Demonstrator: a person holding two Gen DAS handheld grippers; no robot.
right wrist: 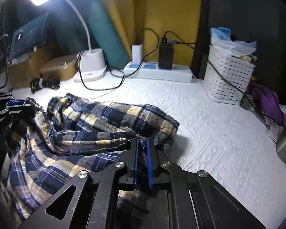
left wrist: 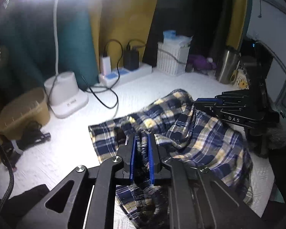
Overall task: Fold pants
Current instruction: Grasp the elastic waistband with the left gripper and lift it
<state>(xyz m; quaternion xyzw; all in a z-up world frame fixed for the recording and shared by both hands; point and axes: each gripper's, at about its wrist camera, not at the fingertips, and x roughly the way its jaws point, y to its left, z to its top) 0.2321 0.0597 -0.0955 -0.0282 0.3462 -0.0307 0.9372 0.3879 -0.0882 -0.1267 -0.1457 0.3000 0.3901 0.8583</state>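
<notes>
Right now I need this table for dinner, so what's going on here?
A person is folding plaid pants with a hand-held tool in each hand. The left tool is shut on the gathered waistband; the right tool is shut on another stretch of the fabric. The pants lie crumpled on the white tablecloth, no neat fold made yet.

1. Pants (right wrist: 97, 122): soft plaid cloth, matt, rumpled, pinched in both tools.
2. Left tool (left wrist: 142, 137): matt black plastic, shiny metal screws, blue ribbed pads.
3. Bench (right wrist: 209, 133) cover ahead of it: white embossed textile, rough.
4. Basket (right wrist: 226, 80) beyond the right tool (right wrist: 142, 142): white perforated plastic.
</notes>
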